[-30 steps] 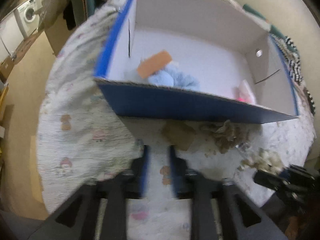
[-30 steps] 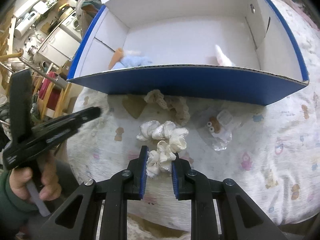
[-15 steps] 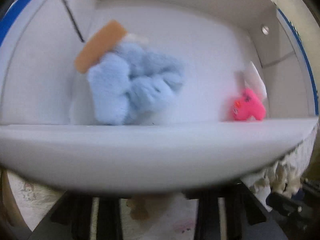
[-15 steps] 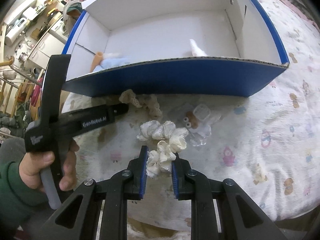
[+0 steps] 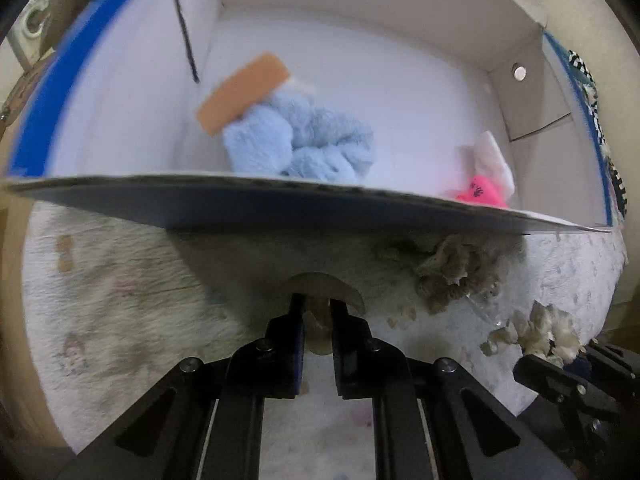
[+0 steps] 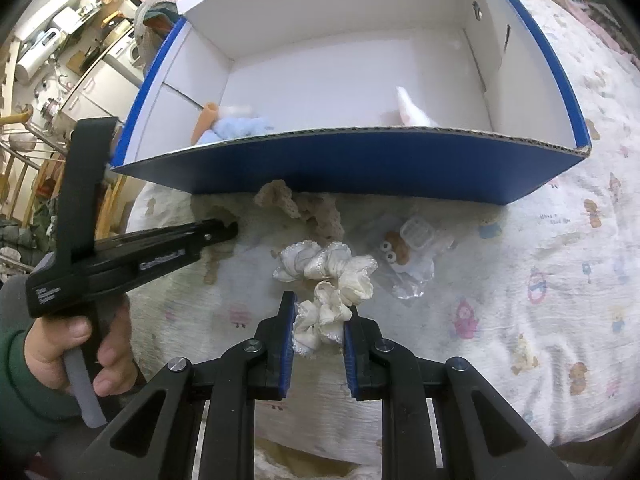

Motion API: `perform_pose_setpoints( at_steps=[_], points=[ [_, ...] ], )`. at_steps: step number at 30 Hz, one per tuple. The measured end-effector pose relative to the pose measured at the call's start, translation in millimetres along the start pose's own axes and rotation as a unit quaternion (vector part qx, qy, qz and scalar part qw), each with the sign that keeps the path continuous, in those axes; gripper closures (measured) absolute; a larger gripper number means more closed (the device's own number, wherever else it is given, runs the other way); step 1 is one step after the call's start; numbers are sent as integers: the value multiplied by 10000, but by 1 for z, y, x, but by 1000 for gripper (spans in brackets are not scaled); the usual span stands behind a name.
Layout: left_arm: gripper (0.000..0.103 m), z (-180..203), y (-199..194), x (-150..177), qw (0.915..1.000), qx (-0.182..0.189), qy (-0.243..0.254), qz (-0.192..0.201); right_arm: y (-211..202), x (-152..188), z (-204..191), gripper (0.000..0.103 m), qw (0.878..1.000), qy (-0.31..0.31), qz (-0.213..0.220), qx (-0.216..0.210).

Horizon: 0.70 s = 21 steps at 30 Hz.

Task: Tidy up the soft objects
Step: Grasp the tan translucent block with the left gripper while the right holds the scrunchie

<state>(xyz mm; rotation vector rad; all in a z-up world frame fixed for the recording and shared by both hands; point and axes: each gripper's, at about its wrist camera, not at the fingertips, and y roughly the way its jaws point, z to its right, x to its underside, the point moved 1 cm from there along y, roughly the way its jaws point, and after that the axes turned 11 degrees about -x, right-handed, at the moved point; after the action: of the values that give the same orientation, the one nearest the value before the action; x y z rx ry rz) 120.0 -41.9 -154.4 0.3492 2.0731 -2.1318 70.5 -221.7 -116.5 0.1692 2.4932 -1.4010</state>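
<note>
since a second ago the left gripper [image 5: 317,312] has dropped toward the quilt [image 6: 540,320] at the lower middle of the left wrist view, and its jaws have just been closing; they now stand almost together with something small and pale between them, too blurred to name. whether the pads truly press it cannot be told.

right gripper [image 6: 319,322], lower middle of its own view, is clamped on one loop of a cream scrunchie [image 6: 332,276] lying on the quilt. a beige scrunchie [image 6: 304,208] sits just in front of the box [image 6: 360,168], and a clear packet [image 6: 412,256] with googly eyes is beside the cream one. a blue plush [image 5: 304,144] with an orange band and a pink toy [image 5: 480,194] already lie inside the box, left and right.

step in hand, as a guess: picking soft items off the quilt to drop in the box. next calls for lifting each catch clear over the box's near wall before letting go.

white lettering on the left gripper's side, seen at left of the right wrist view, is too blurred to read.
</note>
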Motion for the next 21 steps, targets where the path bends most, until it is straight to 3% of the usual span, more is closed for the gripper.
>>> perform_pose_setpoints(
  at_steps=[15,21],
  points=[
    [92,-40,-73,25,9975,55,-174,689,-26,-1,-23,80,9981,-357,429,-273],
    [92,-38,-108,36,9914,44,-192,1290,-41,-4,-40,80,9942,-620,762,-431]
  ],
)
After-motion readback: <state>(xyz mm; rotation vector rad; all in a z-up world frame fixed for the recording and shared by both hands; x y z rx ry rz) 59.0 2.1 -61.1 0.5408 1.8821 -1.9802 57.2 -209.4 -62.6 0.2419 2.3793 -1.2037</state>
